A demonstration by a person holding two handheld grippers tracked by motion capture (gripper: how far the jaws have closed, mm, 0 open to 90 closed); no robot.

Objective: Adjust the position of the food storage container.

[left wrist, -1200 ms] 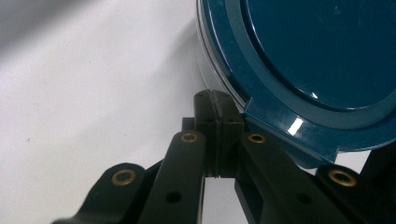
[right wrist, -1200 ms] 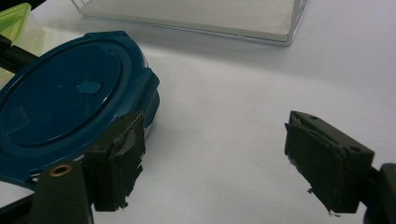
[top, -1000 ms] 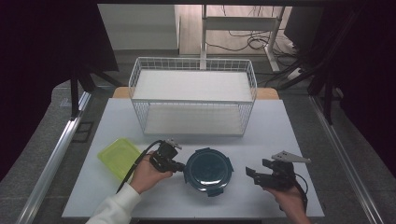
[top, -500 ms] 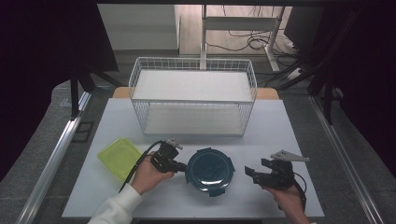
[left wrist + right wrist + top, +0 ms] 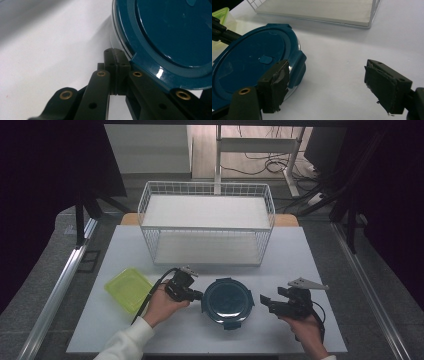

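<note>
In the left gripper view the left gripper [image 5: 116, 62] is clenched beside the round teal-lidded container [image 5: 228, 301]; its contents are hidden. The container sits at lower centre of the worktop [image 5: 300, 255]. The right gripper [image 5: 332, 85] is released. The wire basket [image 5: 207, 220] and the green tub [image 5: 129, 287] hold nothing.

Round container [image 5: 228, 300] at table [image 5: 300, 255] front, wire basket [image 5: 207, 222] behind, square container [image 5: 128, 288] left.

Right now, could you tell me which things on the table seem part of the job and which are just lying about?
Seemingly in hand:
- round teal-lidded container
- left gripper, shut, at its left rim
- right gripper, open, at its right side

Lying about:
- yellow-green tub
- white wire basket
</note>
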